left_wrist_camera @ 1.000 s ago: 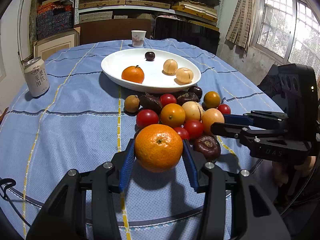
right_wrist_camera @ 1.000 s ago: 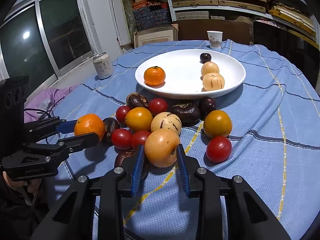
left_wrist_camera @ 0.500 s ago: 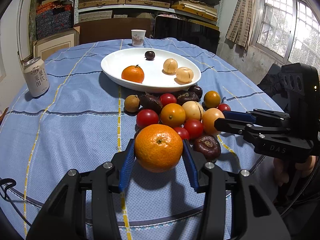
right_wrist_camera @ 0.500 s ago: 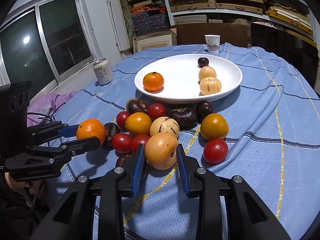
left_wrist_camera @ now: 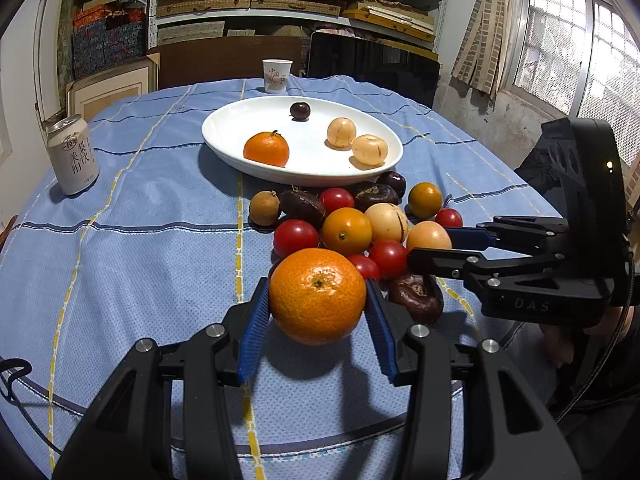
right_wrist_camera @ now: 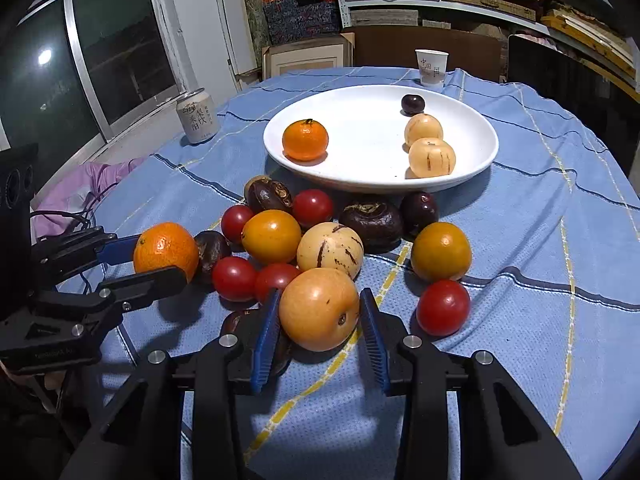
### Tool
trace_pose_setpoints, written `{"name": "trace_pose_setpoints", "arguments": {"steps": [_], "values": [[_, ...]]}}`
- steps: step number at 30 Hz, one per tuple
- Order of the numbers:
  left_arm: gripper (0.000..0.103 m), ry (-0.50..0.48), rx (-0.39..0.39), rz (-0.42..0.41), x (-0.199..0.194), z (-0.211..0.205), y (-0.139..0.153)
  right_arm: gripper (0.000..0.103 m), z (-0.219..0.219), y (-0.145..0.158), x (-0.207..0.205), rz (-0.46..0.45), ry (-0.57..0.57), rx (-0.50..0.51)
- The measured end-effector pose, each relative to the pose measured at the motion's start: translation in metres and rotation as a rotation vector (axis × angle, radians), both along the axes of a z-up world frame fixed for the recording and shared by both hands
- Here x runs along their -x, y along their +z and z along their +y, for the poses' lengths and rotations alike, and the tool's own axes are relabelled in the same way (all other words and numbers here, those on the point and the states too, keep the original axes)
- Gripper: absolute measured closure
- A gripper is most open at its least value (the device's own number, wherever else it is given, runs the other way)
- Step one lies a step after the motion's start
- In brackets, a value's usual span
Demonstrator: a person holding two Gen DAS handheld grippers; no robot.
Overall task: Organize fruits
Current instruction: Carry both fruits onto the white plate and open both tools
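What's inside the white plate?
The white plate holds one orange, two pale striped fruits side by side, and a small dark fruit at the back. Nothing is stacked; the fruits hide only the bits of plate directly beneath them.

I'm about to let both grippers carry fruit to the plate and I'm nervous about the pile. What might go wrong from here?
1. The right gripper is opening around the pale orange fruit, which sits against the pile; it may roll into the red tomatoes.
2. The left gripper is clamped on the mandarin only at its sides; a tilt on the way to the white plate might drop it.
3. The two grippers are close together and may collide.
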State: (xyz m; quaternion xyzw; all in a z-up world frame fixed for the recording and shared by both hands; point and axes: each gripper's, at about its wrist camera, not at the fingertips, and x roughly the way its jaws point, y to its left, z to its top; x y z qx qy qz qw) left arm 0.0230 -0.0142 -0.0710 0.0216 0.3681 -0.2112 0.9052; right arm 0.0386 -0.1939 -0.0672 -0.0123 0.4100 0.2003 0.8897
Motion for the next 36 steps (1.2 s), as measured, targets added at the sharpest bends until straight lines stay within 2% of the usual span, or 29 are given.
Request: {"name": "trace_pose_setpoints", "arguments": {"steps": [10, 16, 21, 27, 30, 33, 36], "values": [[0.057, -0.005, 0.008, -0.003, 0.002, 0.003, 0.004, 0.063, -0.010, 0.013, 0.016, -0.050, -0.028, 0.009], [0.057, -0.009, 0.021, -0.028, 0.003, 0.005, 0.018, 0.063, -0.020, 0.026, 0.017, -0.085, -0.044, -0.002], [0.057, -0.016, 0.016, -0.052, -0.011, 0.003, 0.034, 0.063, -0.031, 0.039, 0.007, -0.109, -0.061, -0.007], [0.057, -0.014, 0.013, -0.082, -0.061, -0.002, 0.062, 0.063, -0.041, 0.067, -0.027, -0.148, -0.083, -0.004], [0.057, -0.009, -0.002, -0.087, -0.097, -0.010, 0.075, 0.063, -0.042, 0.085, -0.067, -0.158, -0.088, -0.013], [0.057, 0.003, -0.002, -0.051, -0.136, -0.016, 0.079, 0.063, -0.039, 0.089, -0.106, -0.137, -0.099, -0.020], [0.057, 0.038, -0.022, -0.007, -0.175, -0.021, 0.071, 0.063, -0.029, 0.083, -0.147, -0.113, -0.111, -0.003]]}}
